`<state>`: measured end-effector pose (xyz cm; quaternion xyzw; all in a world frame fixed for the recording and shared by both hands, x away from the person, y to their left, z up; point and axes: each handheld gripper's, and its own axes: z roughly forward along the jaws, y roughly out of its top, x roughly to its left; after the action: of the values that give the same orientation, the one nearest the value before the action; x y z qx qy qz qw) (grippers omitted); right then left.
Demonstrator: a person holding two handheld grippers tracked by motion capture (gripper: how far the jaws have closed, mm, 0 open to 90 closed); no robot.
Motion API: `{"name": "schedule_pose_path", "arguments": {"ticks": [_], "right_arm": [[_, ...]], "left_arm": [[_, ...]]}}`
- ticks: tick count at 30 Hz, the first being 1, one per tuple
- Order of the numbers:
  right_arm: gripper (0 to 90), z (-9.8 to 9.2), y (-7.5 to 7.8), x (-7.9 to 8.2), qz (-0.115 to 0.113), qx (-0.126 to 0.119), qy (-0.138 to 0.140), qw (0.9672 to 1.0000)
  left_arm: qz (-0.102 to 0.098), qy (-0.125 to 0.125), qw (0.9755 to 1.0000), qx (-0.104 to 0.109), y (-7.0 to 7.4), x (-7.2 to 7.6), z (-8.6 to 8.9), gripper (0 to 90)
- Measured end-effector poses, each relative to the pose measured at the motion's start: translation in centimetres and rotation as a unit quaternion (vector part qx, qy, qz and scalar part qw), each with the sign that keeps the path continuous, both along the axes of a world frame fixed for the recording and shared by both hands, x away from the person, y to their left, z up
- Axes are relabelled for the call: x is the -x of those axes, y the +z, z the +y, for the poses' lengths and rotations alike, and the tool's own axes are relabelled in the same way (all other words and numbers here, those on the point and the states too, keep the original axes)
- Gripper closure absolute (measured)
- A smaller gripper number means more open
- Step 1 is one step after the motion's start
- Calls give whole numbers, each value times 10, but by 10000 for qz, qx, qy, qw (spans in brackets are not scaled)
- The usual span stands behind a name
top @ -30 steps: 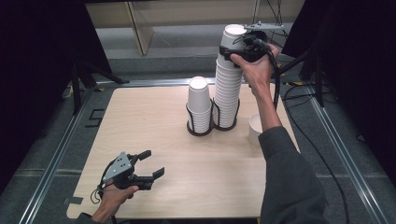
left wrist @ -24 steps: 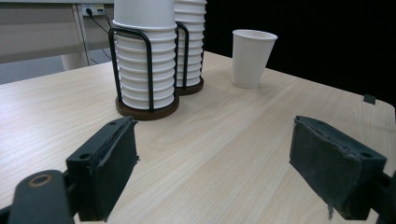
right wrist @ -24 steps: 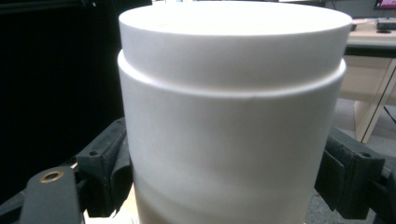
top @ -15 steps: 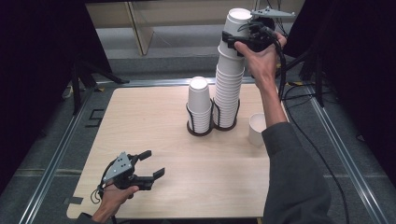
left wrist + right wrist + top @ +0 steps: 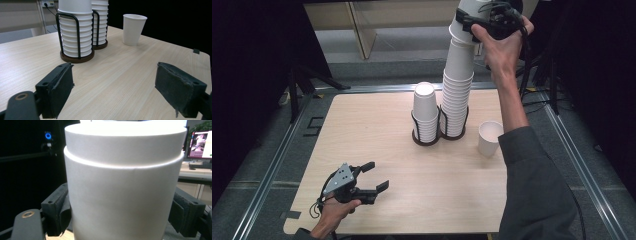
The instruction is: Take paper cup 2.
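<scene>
Two grippers logged, left to right: my left gripper (image 5: 378,175) sits low over the near left part of the table (image 5: 362,130), jaws standing apart with nothing between them. Mid-table, a short cup stack (image 5: 425,112) and a tall cup stack (image 5: 457,100) stand side by side in black wire holders (image 5: 76,32), with a single cup (image 5: 489,138) just to their right. My right gripper (image 5: 469,25), high at the far right, is clamped on the top cups (image 5: 122,195) of the tall stack; I cannot tell whether they are clear of the cups below
</scene>
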<state>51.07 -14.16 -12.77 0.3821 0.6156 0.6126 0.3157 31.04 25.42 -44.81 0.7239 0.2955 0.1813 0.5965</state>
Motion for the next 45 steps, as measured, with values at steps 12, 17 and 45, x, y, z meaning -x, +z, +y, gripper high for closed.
{"name": "schedule_pose_path", "arguments": {"ticks": [12,17,45], "right_arm": [[182,-38,-11,27,56,36,29,10000],[182,-56,-24,44,56,112,29,9999],[183,-48,-216,120,759,269,770,9938]], "left_arm": [[16,18,10000,-10,-1,-1,-1,145],[-47,36,10000,39,-1,-1,-1,145],[-109,104,9999,18,-3,-4,-2,145]]}}
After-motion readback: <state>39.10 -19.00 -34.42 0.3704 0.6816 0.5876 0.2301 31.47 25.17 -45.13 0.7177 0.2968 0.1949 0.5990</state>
